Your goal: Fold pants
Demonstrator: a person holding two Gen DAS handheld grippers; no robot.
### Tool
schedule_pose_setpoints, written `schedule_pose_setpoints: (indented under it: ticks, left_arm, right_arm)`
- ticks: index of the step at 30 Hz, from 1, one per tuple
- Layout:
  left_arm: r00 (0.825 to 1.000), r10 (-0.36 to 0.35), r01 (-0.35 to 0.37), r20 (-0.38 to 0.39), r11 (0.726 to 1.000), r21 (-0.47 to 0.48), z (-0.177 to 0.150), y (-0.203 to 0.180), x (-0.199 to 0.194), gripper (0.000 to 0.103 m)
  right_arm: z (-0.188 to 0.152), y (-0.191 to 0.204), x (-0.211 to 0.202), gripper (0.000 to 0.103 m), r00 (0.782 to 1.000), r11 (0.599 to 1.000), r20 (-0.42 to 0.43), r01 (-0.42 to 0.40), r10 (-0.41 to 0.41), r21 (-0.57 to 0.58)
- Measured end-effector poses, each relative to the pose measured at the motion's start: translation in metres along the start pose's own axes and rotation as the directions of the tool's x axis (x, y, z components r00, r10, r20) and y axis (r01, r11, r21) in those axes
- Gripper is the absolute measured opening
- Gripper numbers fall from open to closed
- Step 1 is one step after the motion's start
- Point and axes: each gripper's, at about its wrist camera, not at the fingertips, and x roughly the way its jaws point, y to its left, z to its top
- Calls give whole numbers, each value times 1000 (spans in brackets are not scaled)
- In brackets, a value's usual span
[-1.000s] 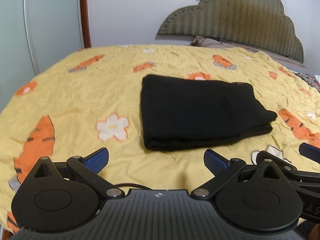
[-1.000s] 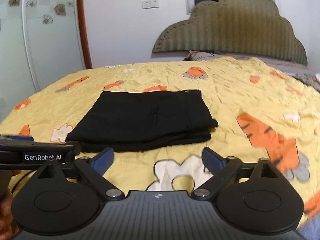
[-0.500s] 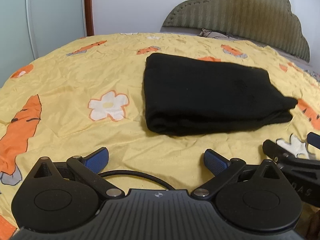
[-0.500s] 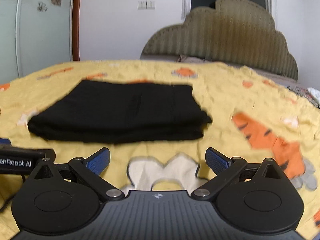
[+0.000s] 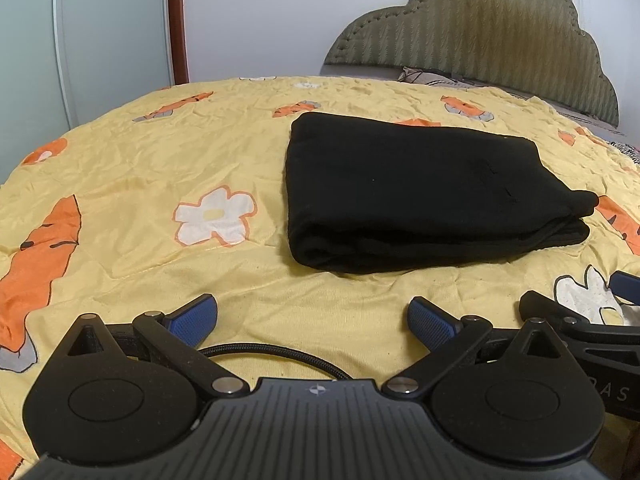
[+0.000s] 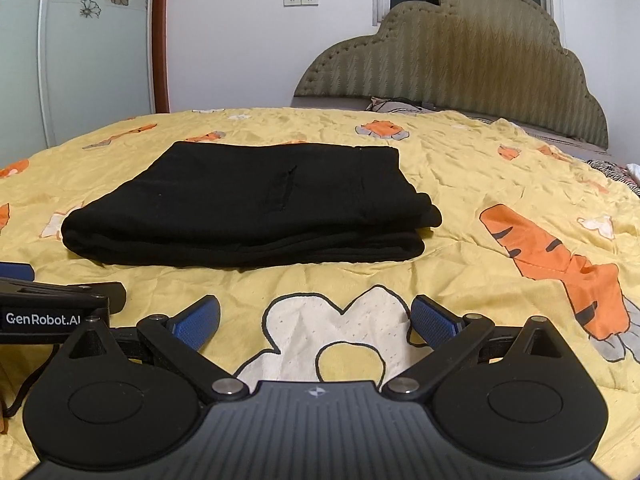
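Two open claws wait near black pants folded on a bed.

The left claw (image 5: 313, 316) is spread wide with nothing in it, and its blue fingertips (image 5: 195, 316) sit low over the yellow blanket (image 5: 120, 160). A black cable (image 5: 276, 354) curls just behind them. The right claw (image 6: 315, 318) is spread wide too and holds nothing, right over a big white flower (image 6: 340, 332) on the blanket. The two claws are side by side, and each one peeks into the edge of the other's view. A little way in front of both claws lie the black pants (image 5: 416, 192), folded into a neat flat stack in the middle of the bed, touching neither claw. The blanket has orange tigers (image 6: 560, 256) and white flowers on it. Behind the bed stands a green headboard (image 6: 460, 68) against a white wall (image 6: 240, 40).
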Motion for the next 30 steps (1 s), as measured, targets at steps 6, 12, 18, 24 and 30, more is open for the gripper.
schedule_pose_setpoints:
  ticks: [6, 12, 18, 24, 30]
  left_arm:
    - [1000, -1, 1, 1, 1000, 0, 0, 0, 0, 103]
    - [1000, -1, 1, 1, 1000, 0, 0, 0, 0, 103]
    - [1000, -1, 1, 1, 1000, 0, 0, 0, 0, 103]
    - [1000, -1, 1, 2, 1000, 0, 0, 0, 0, 103]
    - [1000, -1, 1, 2, 1000, 0, -1, 0, 0, 103]
  right_arm:
    - [-2, 0, -2, 102, 1000, 1000, 11, -6, 6, 5]
    - [-2, -1, -3, 102, 1000, 1000, 14, -15, 14, 7]
    - [-2, -1, -3, 102, 1000, 1000, 13, -16, 16, 8]
    - [-2, 0, -3, 102, 1000, 1000, 13, -17, 17, 10]
    - [-2, -1, -3, 102, 1000, 1000, 14, -20, 20, 13]
